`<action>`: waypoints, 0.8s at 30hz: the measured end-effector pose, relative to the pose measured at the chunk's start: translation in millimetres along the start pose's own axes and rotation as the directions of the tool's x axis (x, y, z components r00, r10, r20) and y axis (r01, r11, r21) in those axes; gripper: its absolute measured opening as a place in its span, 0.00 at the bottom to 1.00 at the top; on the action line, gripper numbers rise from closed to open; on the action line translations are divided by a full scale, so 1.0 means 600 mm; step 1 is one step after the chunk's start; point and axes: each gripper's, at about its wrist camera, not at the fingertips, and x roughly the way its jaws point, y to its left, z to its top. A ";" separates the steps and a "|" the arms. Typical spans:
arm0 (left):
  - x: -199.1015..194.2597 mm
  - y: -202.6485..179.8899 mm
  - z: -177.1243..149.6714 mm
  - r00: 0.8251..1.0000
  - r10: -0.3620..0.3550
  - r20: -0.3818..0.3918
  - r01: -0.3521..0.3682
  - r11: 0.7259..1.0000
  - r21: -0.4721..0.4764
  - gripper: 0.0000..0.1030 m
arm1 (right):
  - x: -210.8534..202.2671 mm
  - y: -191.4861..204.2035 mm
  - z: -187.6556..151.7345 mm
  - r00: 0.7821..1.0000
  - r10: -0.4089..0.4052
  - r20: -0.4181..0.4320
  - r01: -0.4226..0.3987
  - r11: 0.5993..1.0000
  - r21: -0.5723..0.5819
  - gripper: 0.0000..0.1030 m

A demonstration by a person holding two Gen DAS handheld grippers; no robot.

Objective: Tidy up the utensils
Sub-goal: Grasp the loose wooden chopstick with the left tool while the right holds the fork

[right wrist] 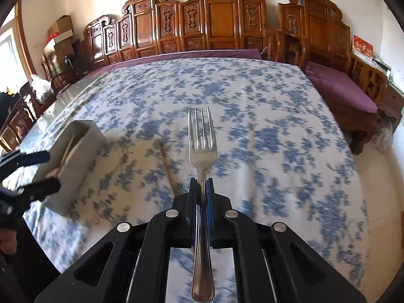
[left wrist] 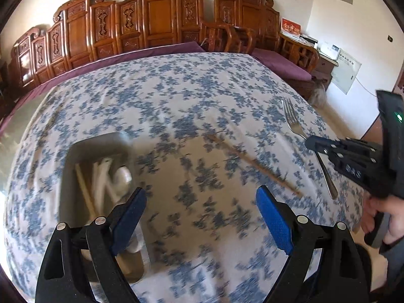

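Note:
My right gripper [right wrist: 202,180] is shut on a steel fork [right wrist: 202,149], holding it by the neck with the tines pointing away, above the table. The fork [left wrist: 293,118] and right gripper [left wrist: 311,142] also show at the right of the left wrist view. My left gripper [left wrist: 200,202] is open and empty, hovering just right of a beige utensil holder [left wrist: 73,156] that contains white utensils and chopsticks. The holder [right wrist: 83,146] stands at the left in the right wrist view. A single brown chopstick [left wrist: 255,164] lies on the cloth between the grippers.
The table wears a blue floral cloth [right wrist: 277,126]. Carved wooden benches with purple cushions [right wrist: 341,91] line the far and right sides. The table's right edge drops to a pale floor [right wrist: 378,202].

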 end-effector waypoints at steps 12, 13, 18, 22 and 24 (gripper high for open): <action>0.127 -0.102 0.046 0.998 -0.007 -0.058 0.006 1.000 -0.021 0.82 | 0.024 -0.089 -0.045 0.997 -0.047 -0.059 0.051 0.997 0.063 0.08; 0.141 -0.111 0.048 0.998 -0.006 -0.067 0.005 1.000 -0.015 0.81 | 0.026 -0.091 -0.047 0.997 -0.047 -0.063 0.051 0.996 0.066 0.08; 0.191 -0.136 0.050 0.992 -0.005 -0.127 0.003 1.000 -0.010 0.60 | 0.035 -0.103 -0.053 0.996 -0.047 -0.078 0.053 0.995 0.085 0.08; 0.218 -0.146 0.043 0.985 0.023 -0.170 -0.023 1.000 0.003 0.45 | 0.037 -0.104 -0.055 0.996 -0.044 -0.080 0.052 0.995 0.090 0.08; 0.221 -0.145 0.039 0.984 0.033 -0.176 -0.032 0.999 0.008 0.38 | 0.036 -0.103 -0.055 0.996 -0.043 -0.077 0.050 0.995 0.089 0.08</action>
